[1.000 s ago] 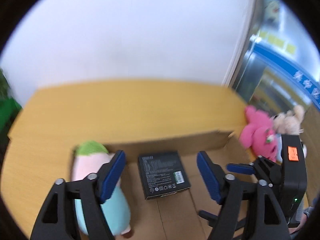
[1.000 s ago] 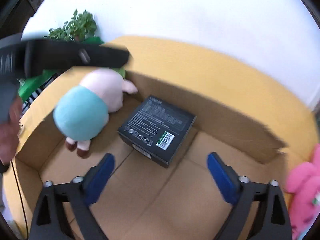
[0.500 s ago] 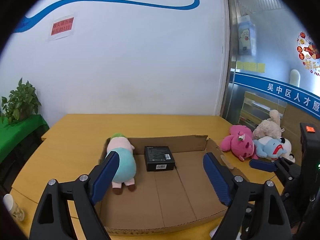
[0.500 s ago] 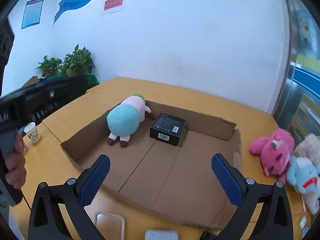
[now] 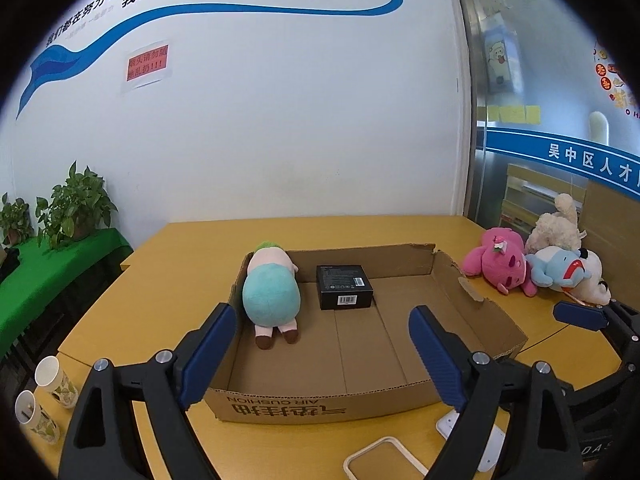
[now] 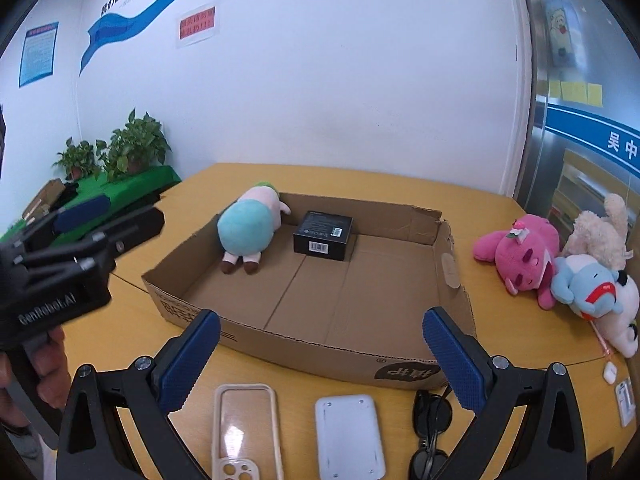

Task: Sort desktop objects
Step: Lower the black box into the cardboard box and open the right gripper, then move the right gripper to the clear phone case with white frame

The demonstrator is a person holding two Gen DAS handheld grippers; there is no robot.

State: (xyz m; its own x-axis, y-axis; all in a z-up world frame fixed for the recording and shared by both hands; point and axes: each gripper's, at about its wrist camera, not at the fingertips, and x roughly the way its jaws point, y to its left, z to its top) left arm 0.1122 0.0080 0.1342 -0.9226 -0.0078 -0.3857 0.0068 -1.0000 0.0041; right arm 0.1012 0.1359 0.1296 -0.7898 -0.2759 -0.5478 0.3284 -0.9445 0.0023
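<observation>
A shallow cardboard box [image 5: 472, 304] [image 6: 448, 264] lies on the yellow table. Inside at the far left lie a teal and pink plush [image 5: 271, 294] [image 6: 248, 228] and a black carton [image 5: 344, 286] [image 6: 324, 234]. My left gripper [image 5: 320, 354] is open and empty, held above the box's near edge. My right gripper [image 6: 320, 356] is open and empty, above the table in front of the box. A clear phone case [image 6: 246, 432], a white power bank [image 6: 348, 436] and black sunglasses [image 6: 432, 432] lie below the right gripper.
A pink plush [image 6: 520, 256], a blue and white plush [image 6: 592, 292] and a cream plush [image 6: 600, 232] lie right of the box. White earbuds case [image 6: 610, 372] sits at the right edge. Two paper cups [image 5: 48, 396] stand at the left corner. The left gripper body [image 6: 60, 276] shows at left.
Both grippers have pulled back and up, out of the box, to the near side of the table. The black carton and teal plush stay in the box.
</observation>
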